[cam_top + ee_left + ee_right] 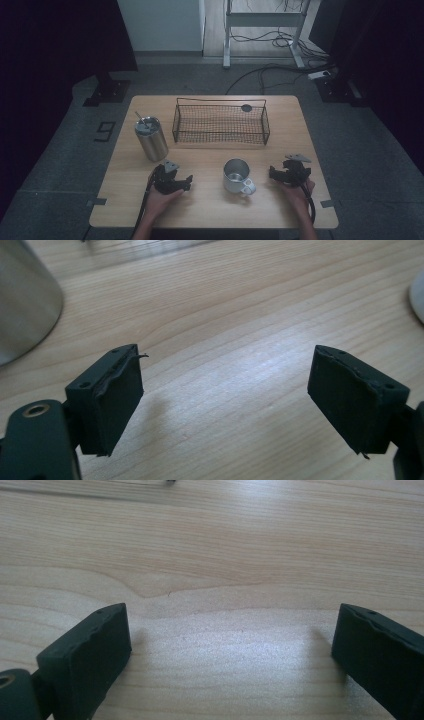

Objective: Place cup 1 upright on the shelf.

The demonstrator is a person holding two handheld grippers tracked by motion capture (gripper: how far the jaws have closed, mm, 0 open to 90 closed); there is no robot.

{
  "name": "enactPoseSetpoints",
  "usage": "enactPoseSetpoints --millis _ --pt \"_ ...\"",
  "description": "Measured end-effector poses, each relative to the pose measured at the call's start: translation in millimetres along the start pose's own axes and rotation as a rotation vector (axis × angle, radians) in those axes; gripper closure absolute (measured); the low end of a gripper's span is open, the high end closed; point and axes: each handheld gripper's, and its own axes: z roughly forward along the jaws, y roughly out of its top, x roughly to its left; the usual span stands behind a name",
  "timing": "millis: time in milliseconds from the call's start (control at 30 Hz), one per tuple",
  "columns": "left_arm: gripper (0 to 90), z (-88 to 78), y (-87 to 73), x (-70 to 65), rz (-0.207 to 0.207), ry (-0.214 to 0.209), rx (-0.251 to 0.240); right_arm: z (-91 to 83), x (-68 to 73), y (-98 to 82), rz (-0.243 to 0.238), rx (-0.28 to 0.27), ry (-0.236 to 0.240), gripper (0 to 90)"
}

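- I am reading the tall brushed-steel tumbler with a lid and straw (151, 138) as standing upright at the left of the pale wooden table (210, 210), untouched.
- I am keeping the left gripper (189, 181) low over the table, just in front of the tumbler. In the left gripper view its black jaws are standing wide apart with bare wood between them, so the gripper is open and carrying nothing.
- I am seeing the black wire-mesh basket (220, 125) sitting empty at the back centre of the table. Nothing is loaded into it yet.
- I am treating the short polished-steel mug with a side handle (237, 176) as the work item. It is standing upright between the two grippers, apart from both, mouth up and apparently empty, its handle turned toward my near right.
- I am holding the right gripper (272, 174) near the mug's right side, jaws pointing at it. The right gripper view shows them spread over bare wood, gripping nothing.
- I am judging the job as barely started: no grasp is made, and pickup and placement are both outstanding.
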Motion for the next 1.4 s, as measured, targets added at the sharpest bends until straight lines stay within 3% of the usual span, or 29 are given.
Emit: enactPoseSetpoints --millis 167,533,867,1400 --pt "15.0 -8.0 3.8 4.6 -0.032 -0.031 -0.050 0.7 -0.8 0.6 -0.003 0.001 0.005 1.8" --pt "15.2 -15.3 11.5 10.5 -0.029 -0.049 -0.059 -0.4 -0.9 -0.3 0.015 0.000 -0.012 2.3" --pt "15.4 -28.1 31.4 5.8 0.004 -0.048 -0.109 -0.5 -1.5 -0.3 0.014 0.000 -0.008 2.5" --pt "15.6 -40.6 49.0 23.3 -0.010 -0.021 -0.142 -0.3 -2.0 -0.2 0.015 -0.004 -0.010 3.3"
